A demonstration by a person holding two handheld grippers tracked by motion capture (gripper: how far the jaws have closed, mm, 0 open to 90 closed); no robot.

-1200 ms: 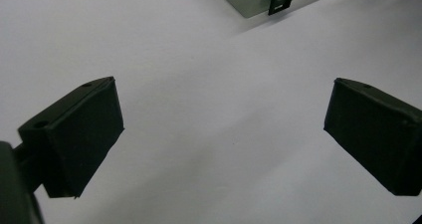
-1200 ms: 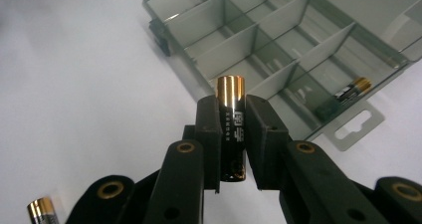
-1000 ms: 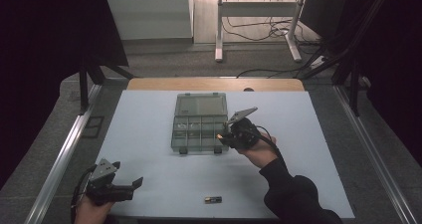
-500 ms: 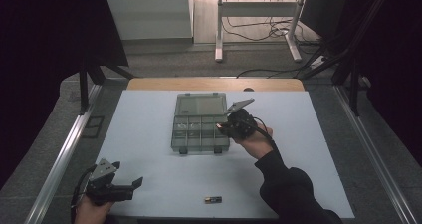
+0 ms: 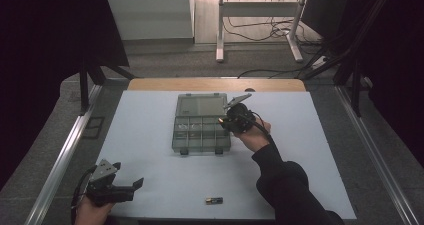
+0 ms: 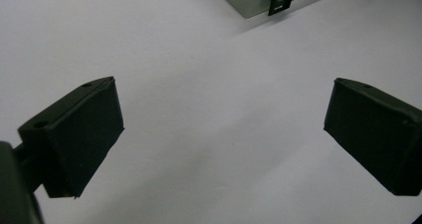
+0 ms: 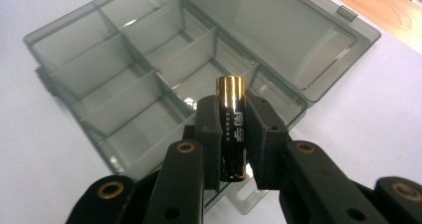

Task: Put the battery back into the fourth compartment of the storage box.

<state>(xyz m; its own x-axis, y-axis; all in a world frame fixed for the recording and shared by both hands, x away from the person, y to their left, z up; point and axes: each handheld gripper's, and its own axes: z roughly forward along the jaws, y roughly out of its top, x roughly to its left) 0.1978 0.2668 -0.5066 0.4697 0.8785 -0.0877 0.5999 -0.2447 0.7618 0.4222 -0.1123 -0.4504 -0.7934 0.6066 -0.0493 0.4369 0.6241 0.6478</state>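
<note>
One battery [image 7: 231, 127] in the right tool [image 7: 232, 134] hangs above the open compartment box [image 7: 149, 74].

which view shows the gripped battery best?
Right gripper view: the battery stands close-up, clamped between the right hand-held gripper pads over the compartment box. In the high view it's a tiny glint at that gripper.

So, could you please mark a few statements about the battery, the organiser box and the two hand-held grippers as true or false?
1. The right hand-held gripper clamps a battery. True.
2. The compartment box has its lid shut. False: the lid lies open.
3. The left hand-held gripper holds a battery. False: its jaws stand open on nothing.
4. A second battery lies on the table near its front edge. True.
</note>
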